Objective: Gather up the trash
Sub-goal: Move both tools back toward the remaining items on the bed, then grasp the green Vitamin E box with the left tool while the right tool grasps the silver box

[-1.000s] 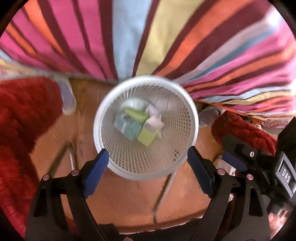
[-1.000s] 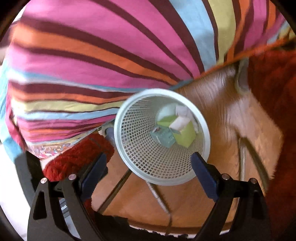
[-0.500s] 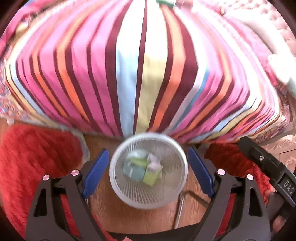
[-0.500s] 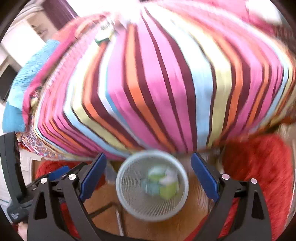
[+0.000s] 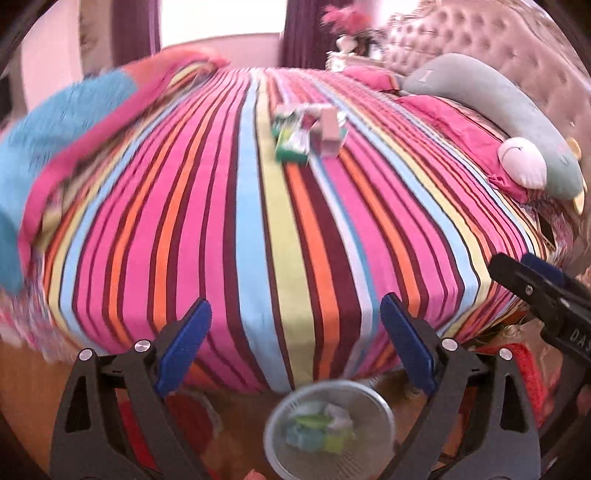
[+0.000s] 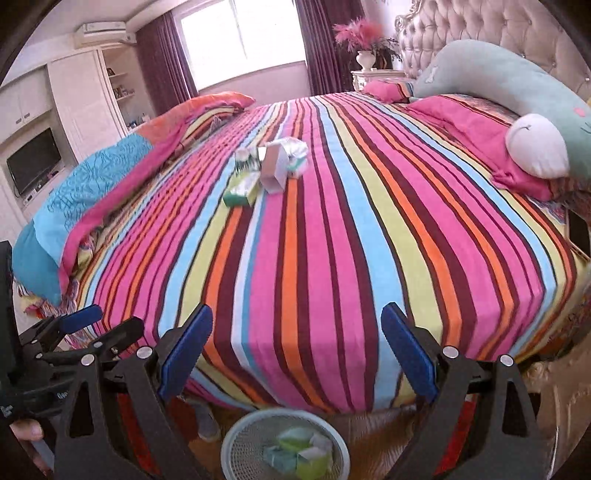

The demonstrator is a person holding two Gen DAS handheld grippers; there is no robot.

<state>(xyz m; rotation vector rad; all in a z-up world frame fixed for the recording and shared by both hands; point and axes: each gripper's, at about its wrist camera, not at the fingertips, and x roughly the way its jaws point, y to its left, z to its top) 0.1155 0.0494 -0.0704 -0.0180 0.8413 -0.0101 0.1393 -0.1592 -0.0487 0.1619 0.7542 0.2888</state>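
A home bedroom: striped bed (image 6: pixel 332 221), tufted headboard (image 6: pixel 480 33), curtained window (image 6: pixel 240 40), wardrobe shelves (image 6: pixel 88 96).

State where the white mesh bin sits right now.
The bin sits on the floor at the foot of the striped bed, bottom centre in both wrist views, with boxes already inside.

bed (image 6: pixel 332 229): striped cover | headboard (image 6: pixel 480 33): tufted | window (image 6: pixel 240 33): bright, purple curtains | floor (image 5: pixel 22 387): wood

Boxes (image 6: pixel 258 173) on bed (image 6: pixel 332 240), basket (image 6: pixel 284 446) before
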